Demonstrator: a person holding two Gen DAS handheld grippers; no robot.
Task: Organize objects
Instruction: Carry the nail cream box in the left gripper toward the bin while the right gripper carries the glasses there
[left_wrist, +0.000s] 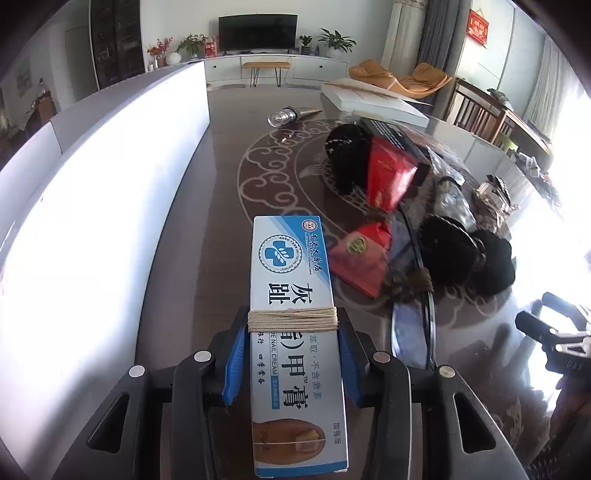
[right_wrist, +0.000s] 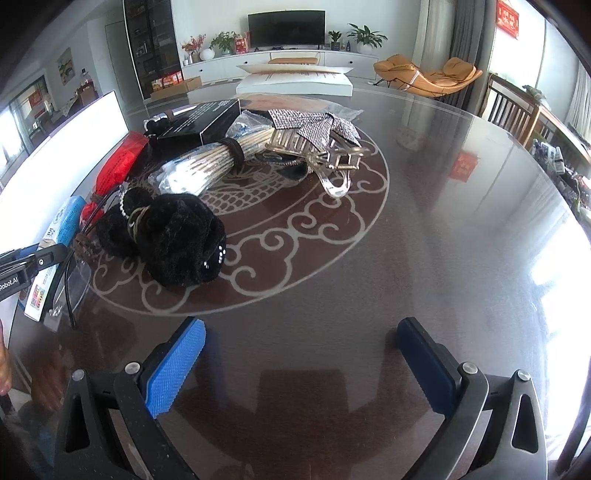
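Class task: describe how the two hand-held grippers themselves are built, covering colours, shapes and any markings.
Left hand-held gripper: black frame with triangular cut-outs, silver round rivets, and textured bright blue pads on two flat fingers. In the right wrist view its side carries white "Robot.AI" lettering. Right hand-held gripper: the same black frame, silver rivets and ridged blue pads. No cables show.

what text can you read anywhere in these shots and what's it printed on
"NAIL CREAM", partly cut off: nail cream box held in the left claw
"灰趾", "甲膏", "20g": same box
"Robot.AI", start cut off: left claw's body in the right wrist view
Black box print, red wall hanging: too small to read
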